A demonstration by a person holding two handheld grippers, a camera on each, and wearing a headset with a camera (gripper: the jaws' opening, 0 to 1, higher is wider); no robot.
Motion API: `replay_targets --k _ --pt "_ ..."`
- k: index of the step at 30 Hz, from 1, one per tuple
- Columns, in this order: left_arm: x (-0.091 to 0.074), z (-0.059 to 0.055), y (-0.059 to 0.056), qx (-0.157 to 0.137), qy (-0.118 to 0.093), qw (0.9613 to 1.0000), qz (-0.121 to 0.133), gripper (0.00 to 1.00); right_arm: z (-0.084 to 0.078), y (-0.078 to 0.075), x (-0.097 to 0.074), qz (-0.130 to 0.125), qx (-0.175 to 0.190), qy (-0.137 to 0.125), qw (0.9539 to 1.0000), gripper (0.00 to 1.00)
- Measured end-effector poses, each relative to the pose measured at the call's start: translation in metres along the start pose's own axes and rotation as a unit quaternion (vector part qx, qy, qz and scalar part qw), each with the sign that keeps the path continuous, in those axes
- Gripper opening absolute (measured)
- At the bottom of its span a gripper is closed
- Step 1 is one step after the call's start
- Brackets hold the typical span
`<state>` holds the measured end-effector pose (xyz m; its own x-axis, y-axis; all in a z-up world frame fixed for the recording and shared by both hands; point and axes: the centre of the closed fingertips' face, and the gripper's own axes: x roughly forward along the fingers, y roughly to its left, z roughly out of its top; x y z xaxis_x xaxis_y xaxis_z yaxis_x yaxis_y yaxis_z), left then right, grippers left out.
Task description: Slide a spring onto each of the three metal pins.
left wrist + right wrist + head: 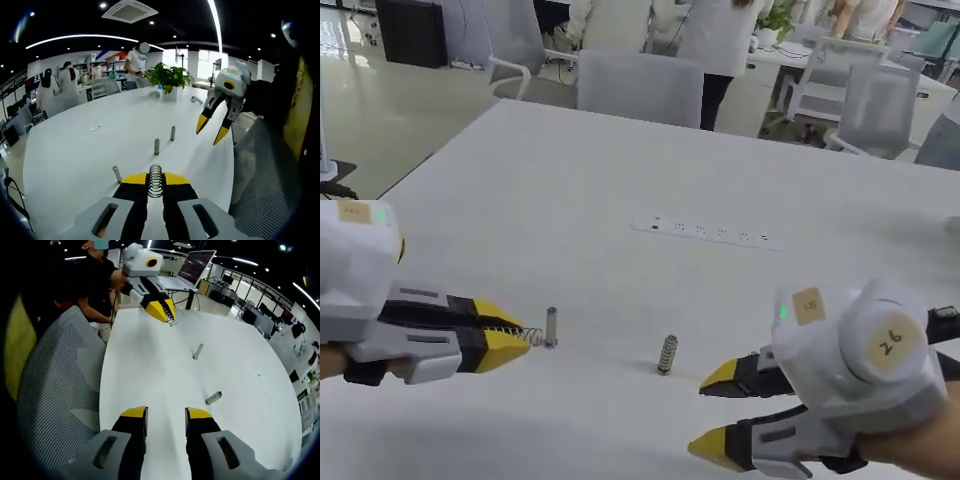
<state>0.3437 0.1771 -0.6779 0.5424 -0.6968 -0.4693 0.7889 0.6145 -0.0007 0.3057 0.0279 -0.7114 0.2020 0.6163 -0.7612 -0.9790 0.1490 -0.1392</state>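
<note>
Chairs and people stand far off, past our big white bench point(620, 180). In the head view, our left tongs point(520, 335) squeeze a spring point(532, 335) just beside the bare pin point(551, 327). A pin with a spring point(667, 354) stands near. Our right tongs point(700, 415) are spread wide and hold nothing.

In the left gripper view, the spring point(156, 180) sits pinched at the tips. The bare pin point(117, 173) is off to one side of it.

In the right gripper view, our right tongs point(166, 415) gape over the bench. The left tongs point(170, 315) carry the spring point(172, 321) near the bare pin point(198, 351).

We think the spring could bump the pin's side and tip it over, because it is not lined up above the top. It could also pop out if we squeeze too hard.
</note>
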Motion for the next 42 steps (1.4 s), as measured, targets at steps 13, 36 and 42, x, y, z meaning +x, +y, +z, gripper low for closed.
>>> replay_targets --k 13,36,42 --pt "0.006 0.008 0.036 0.057 0.068 0.9958 -0.022 0.03 -0.01 -0.003 -0.008 -0.012 0.015 -0.001 0.9998 0.28" --pt "0.04 0.0 0.06 0.149 0.248 0.9482 -0.131 0.03 -0.025 -0.001 -0.01 -0.013 0.036 0.0 0.9993 0.27" --pt "0.05 -0.004 0.064 0.169 0.293 0.9282 -0.156 0.03 -0.029 -0.002 -0.01 -0.012 0.04 0.001 0.9991 0.27"
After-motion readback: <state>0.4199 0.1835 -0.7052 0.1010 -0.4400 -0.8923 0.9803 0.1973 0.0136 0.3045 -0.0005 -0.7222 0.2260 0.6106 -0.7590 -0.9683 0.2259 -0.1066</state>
